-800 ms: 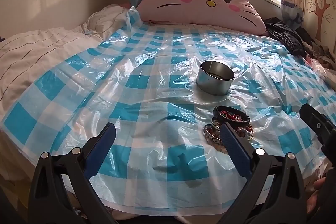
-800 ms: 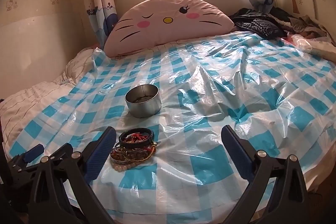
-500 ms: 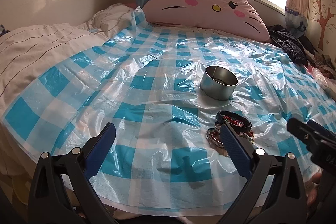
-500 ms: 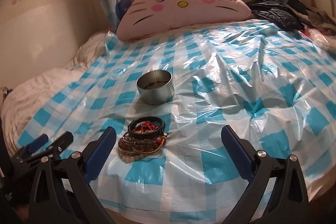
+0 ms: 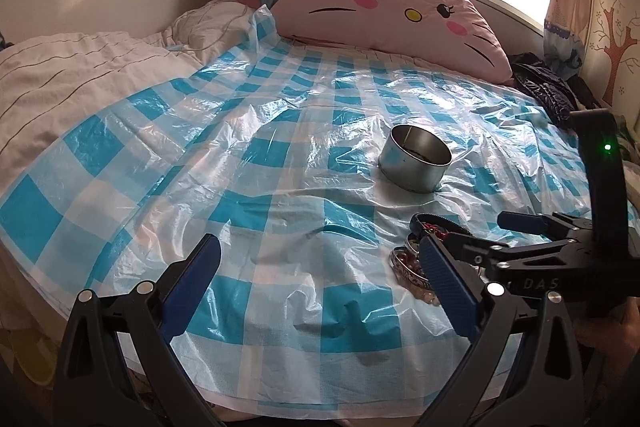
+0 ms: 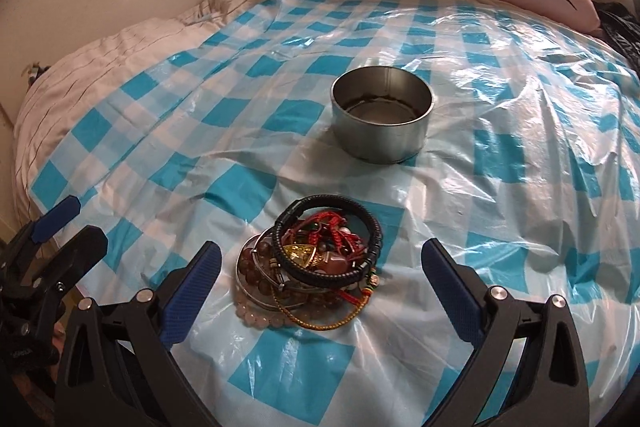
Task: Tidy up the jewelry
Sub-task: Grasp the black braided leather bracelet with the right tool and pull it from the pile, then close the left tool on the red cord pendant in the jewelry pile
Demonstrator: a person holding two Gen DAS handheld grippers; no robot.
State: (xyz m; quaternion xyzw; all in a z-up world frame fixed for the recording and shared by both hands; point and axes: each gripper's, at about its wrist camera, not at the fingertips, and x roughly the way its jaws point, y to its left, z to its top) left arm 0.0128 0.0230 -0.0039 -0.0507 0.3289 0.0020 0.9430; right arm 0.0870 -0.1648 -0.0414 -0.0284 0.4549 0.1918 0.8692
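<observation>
Below centre in the right wrist view, between our spread right gripper (image 6: 320, 283) fingers, lies the jewelry pile (image 6: 310, 263) on the blue-checked plastic sheet (image 6: 500, 155); the round metal tin (image 6: 382, 113) stands apart from it, higher in the frame

We judge the pile light but tangled: a stiff black braided bangle (image 6: 362, 223) tilts on top, over red cords, bead strings and thin metal rings that would likely slip or snag together. The bangle's rim looks the surest hold. It has no long axis, being a ring, and its opening faces up and toward the frame's upper left

Our left gripper (image 5: 320, 287) is spread wide too, empty, with the pile at the lower right of its view, partly hidden
</observation>
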